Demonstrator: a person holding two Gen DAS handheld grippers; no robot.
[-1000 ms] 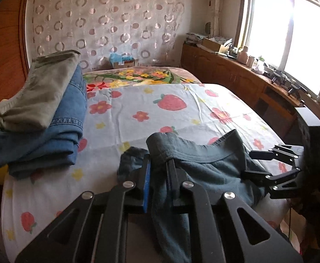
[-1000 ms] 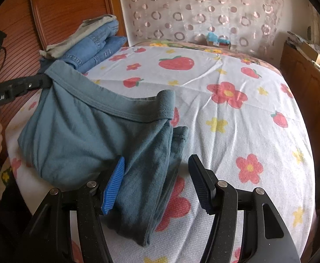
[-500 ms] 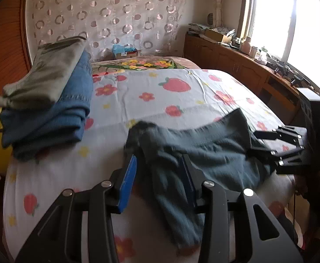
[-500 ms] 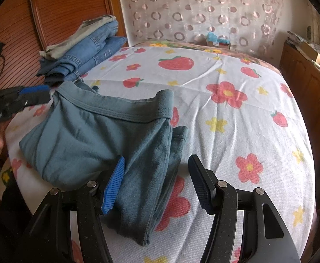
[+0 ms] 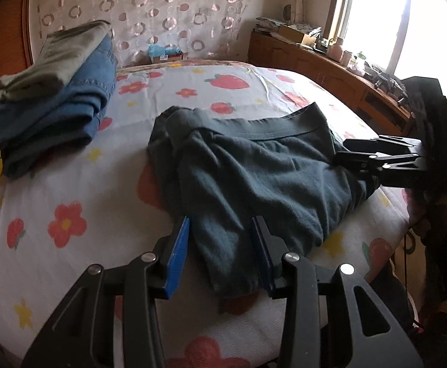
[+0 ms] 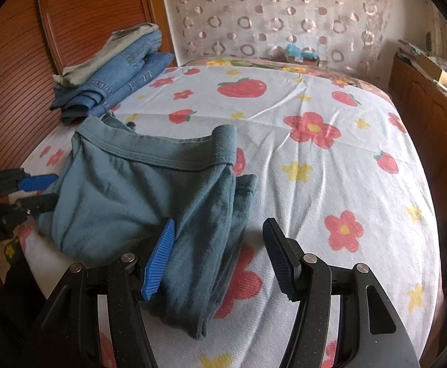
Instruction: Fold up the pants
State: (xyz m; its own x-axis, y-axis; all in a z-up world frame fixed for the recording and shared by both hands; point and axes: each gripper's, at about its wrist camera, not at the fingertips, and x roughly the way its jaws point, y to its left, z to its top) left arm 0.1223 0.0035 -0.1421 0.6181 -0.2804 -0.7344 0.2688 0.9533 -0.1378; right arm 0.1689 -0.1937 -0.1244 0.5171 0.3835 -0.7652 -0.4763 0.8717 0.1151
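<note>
Between the spread fingers of each tool (image 5: pixel 220 251) (image 6: pixel 218 256), unclamped: folded teal pants (image 5: pixel 254 178) on the bed (image 6: pixel 330 168).

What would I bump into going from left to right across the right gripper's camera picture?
The other gripper, the left gripper, at the left edge → the folded teal pants → the flowery bedsheet → the wooden cabinet at the right. The stack of jeans sits farther back on the left.

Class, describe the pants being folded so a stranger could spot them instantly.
Start at the bed with the strawberry-and-flower sheet. At its near edge lie the teal-grey pants. Unlike the stacked jeans by the wooden headboard, they lie alone, soft knit, waistband facing the headboard.
</note>
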